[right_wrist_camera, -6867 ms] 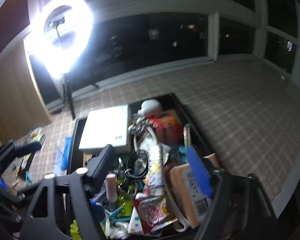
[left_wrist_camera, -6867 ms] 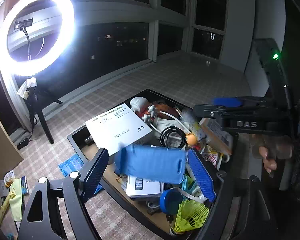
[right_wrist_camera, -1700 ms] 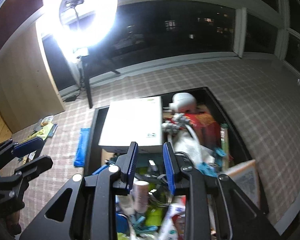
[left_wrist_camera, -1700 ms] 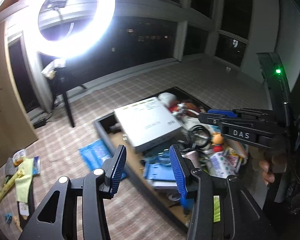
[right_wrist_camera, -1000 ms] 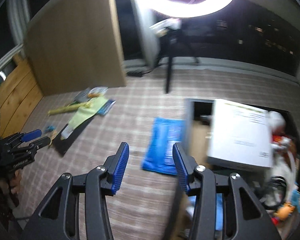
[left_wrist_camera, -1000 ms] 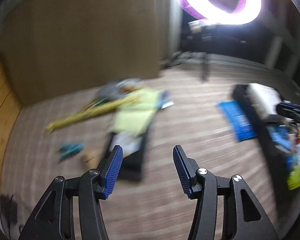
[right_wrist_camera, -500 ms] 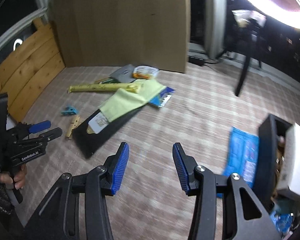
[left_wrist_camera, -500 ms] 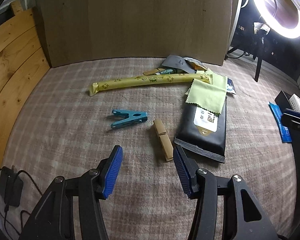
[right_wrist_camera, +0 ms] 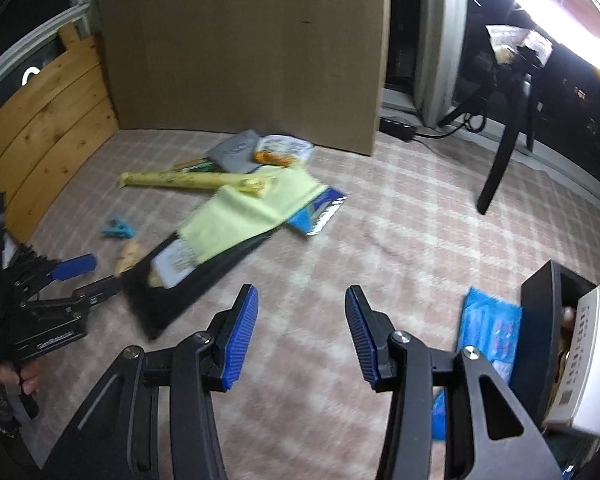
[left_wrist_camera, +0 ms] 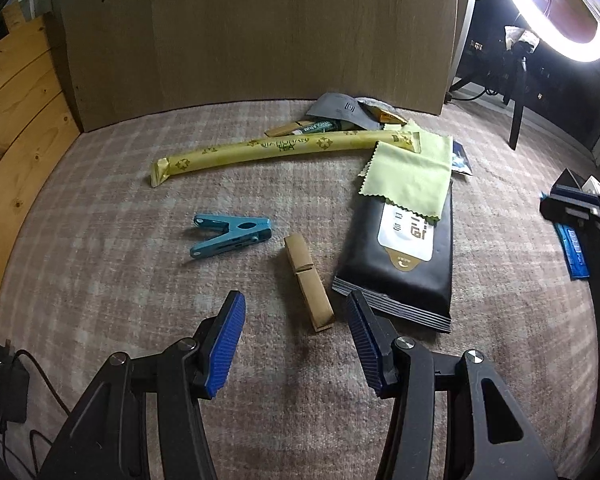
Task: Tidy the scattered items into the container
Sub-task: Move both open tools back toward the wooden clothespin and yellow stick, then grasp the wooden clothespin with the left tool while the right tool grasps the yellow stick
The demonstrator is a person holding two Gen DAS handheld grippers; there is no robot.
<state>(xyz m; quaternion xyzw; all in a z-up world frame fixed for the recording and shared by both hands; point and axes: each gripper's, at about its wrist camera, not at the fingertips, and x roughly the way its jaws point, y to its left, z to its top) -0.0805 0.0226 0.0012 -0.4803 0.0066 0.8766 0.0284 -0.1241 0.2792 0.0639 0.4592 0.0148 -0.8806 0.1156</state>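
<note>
My left claw (left_wrist_camera: 294, 334): open, with nothing in it. It hangs over the checked rug (left_wrist_camera: 100, 264), tipped down.
Wooden peg (left_wrist_camera: 309, 282): it lies flat just past my left claw tips, at about 12 o'clock. I think this is the one to grab next.
What could go wrong there: the peg is thin and lies low. If I close too high, my pads could slip over it or flick it away.
Black pack (left_wrist_camera: 404, 256): just beside the peg, at 1 o'clock. If I come in crooked, I could pinch its edge too.
Yellow cloth (left_wrist_camera: 410, 174): it lies on top of the black pack. If I lift the pack, the cloth could slide off.
Blue clip (left_wrist_camera: 230, 235): at 11 o'clock, a bit apart from the peg.
Long tea stick (left_wrist_camera: 276, 150): further out at 12 o'clock.
My right claw (right_wrist_camera: 302, 336): open and holding nothing, over bare rug.
Black box (right_wrist_camera: 540, 312): at 3 o'clock from my right claw, and it looks full already. Things I drop in could spill out.
Blue packet (right_wrist_camera: 486, 330): on the rug, right beside the box.
</note>
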